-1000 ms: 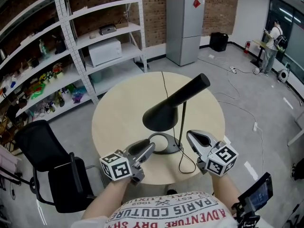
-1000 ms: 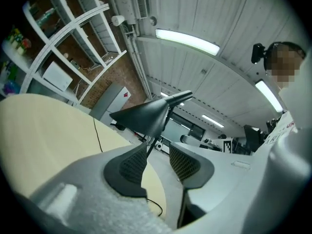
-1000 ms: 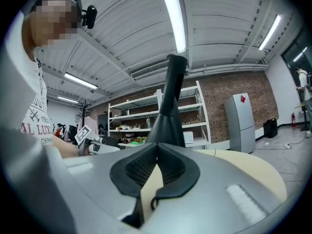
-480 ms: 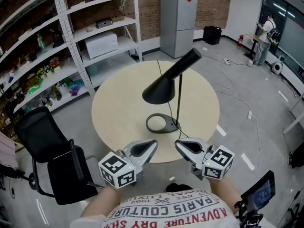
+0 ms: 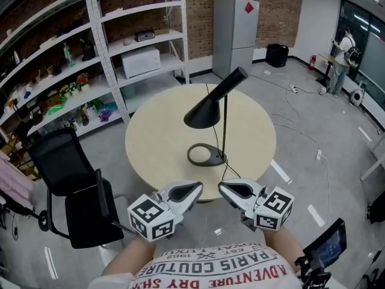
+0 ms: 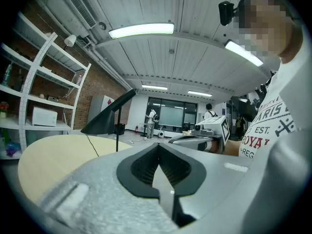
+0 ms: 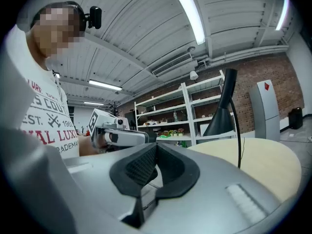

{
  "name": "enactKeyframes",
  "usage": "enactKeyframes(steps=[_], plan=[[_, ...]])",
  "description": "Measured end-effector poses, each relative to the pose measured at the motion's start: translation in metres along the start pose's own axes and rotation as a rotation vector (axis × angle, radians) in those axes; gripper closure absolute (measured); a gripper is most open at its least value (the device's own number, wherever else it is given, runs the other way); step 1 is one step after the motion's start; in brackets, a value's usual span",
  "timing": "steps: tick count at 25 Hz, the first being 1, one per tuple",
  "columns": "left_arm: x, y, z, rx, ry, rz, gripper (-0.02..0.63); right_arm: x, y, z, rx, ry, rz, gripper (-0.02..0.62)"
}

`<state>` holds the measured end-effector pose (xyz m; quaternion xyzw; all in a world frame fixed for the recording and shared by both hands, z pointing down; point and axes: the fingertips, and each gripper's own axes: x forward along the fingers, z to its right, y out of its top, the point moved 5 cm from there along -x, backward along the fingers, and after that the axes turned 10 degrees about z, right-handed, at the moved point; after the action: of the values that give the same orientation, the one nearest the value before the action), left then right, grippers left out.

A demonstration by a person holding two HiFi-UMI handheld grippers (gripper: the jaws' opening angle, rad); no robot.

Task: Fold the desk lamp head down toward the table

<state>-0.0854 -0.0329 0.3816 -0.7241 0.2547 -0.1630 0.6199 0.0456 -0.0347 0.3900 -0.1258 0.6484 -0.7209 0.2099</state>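
A black desk lamp stands on the round beige table (image 5: 153, 140). Its ring base (image 5: 204, 155) lies flat, a thin stem rises from it, and the cone head (image 5: 207, 109) slants down to the left. Both grippers hover at the table's near edge, apart from the lamp, tips turned toward each other. My left gripper (image 5: 197, 189) is shut and empty. So is my right gripper (image 5: 222, 189). In the left gripper view the lamp head (image 6: 105, 120) shows beyond the shut left gripper (image 6: 157, 149). In the right gripper view the lamp head (image 7: 222, 115) stands past the shut right gripper (image 7: 155, 149).
The lamp's black cable (image 5: 209, 98) runs across the table to the far edge. A black office chair (image 5: 72, 191) stands at the left. Metal shelves (image 5: 96, 53) and a grey fridge (image 5: 237, 29) line the back wall. A person (image 5: 344, 47) stands far right.
Both grippers have drawn back from beside the lamp base to the table's near edge. The lamp stays in place with its head slanting down.
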Motion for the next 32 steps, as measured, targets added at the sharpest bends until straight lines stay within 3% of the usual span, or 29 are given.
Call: enactKeyframes(steps=[13, 32], plan=[[-0.009, -0.019, 0.093, -0.004, 0.006, -0.001, 0.606, -0.076, -0.01, -0.048, 0.01, -0.009, -0.009, 0.592], [-0.031, -0.032, 0.128, -0.033, 0.045, -0.012, 0.606, -0.096, -0.016, -0.083, 0.016, 0.023, -0.01, 0.592]])
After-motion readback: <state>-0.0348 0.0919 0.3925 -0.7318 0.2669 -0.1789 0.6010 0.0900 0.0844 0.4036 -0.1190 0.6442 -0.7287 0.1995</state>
